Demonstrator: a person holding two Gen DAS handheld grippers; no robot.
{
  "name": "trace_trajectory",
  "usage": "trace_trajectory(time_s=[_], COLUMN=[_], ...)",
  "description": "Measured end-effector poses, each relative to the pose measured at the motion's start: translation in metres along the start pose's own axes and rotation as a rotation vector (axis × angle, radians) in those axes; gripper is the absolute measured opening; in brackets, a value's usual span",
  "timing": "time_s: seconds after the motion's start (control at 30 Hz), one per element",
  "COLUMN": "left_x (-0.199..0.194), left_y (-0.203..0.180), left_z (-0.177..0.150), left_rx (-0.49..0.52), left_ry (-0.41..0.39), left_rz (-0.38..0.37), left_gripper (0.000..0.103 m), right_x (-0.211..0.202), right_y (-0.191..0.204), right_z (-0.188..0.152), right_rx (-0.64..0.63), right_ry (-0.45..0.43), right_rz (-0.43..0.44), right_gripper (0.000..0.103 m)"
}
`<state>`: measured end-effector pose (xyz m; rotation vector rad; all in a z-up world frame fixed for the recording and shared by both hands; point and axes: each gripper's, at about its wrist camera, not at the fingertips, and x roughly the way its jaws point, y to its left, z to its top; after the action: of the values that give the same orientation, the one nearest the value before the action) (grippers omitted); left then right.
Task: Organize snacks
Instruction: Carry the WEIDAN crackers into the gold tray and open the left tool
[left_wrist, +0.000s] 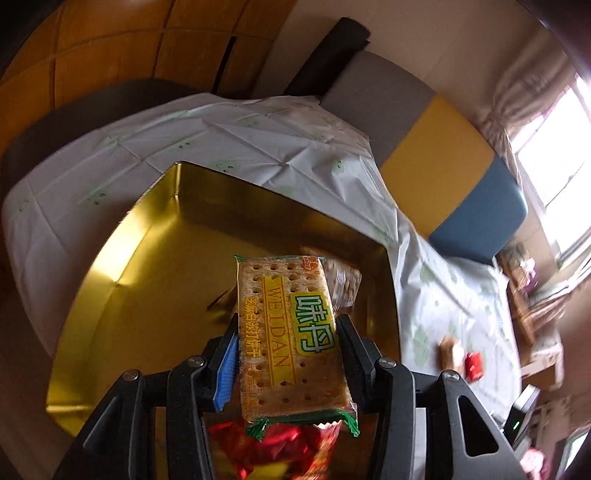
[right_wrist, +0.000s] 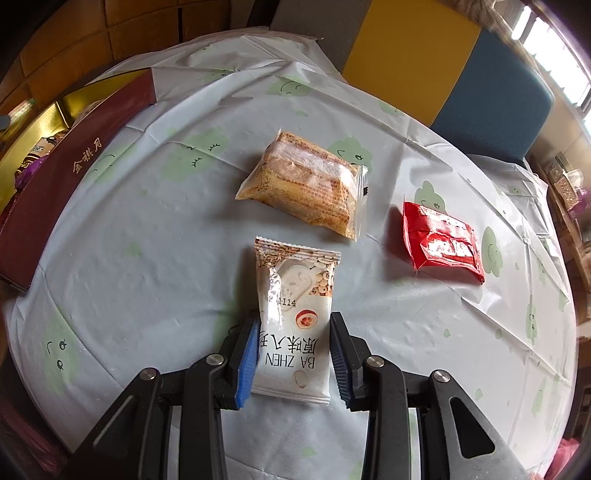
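A table under a white cloth (right_wrist: 147, 258) holds three loose snacks. The right gripper (right_wrist: 293, 343) straddles one white packet (right_wrist: 295, 332), fingers just beside it; wafers (right_wrist: 306, 184) at twelve o'clock, red packet (right_wrist: 443, 240) at two. The left gripper (left_wrist: 288, 343) clamps one cracker pack (left_wrist: 288, 332) above one gold tin (left_wrist: 147, 258).

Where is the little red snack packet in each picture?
Left wrist view: the red packet is small and blurry at the right edge, lying on the tablecloth beside a tan packet.
Right wrist view: the red packet lies flat at the right of the middle, to the right of the same tan packet.
Shared landmark: the yellow and blue seat behind the table.
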<state>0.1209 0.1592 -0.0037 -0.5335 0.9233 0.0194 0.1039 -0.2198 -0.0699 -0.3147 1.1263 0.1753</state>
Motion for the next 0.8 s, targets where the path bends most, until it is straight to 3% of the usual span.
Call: trace_trajectory(time_s=[0.23,0.4,0.53,0.8], left_x=[0.045,0.077,0.071,0.036], left_y=[-0.009,-0.003,-0.002,-0.019], left_z=[0.024,0.036,0.034,0.006], left_rx=[-0.053,-0.056,-0.028,0.132], left_ry=[0.046,0.071,0.053,-0.032], left_rz=[-0.035,0.043,0.061,0.185], left_gripper=[0.049,0.050,0.050,0.050], right_x=[0.000,0.000,0.000,0.000], right_y=[-0.001,-0.001,0.000,0.000], right_z=[0.000,0.000,0.000,0.000], right_rx=[0.001,0.001,-0.005,-0.011], right_ry=[0.000,0.000,0.000,-0.003], right_rz=[-0.001,-0.001,-0.005,-0.012], right_gripper=[0.036,0.036,0.036,0.036])
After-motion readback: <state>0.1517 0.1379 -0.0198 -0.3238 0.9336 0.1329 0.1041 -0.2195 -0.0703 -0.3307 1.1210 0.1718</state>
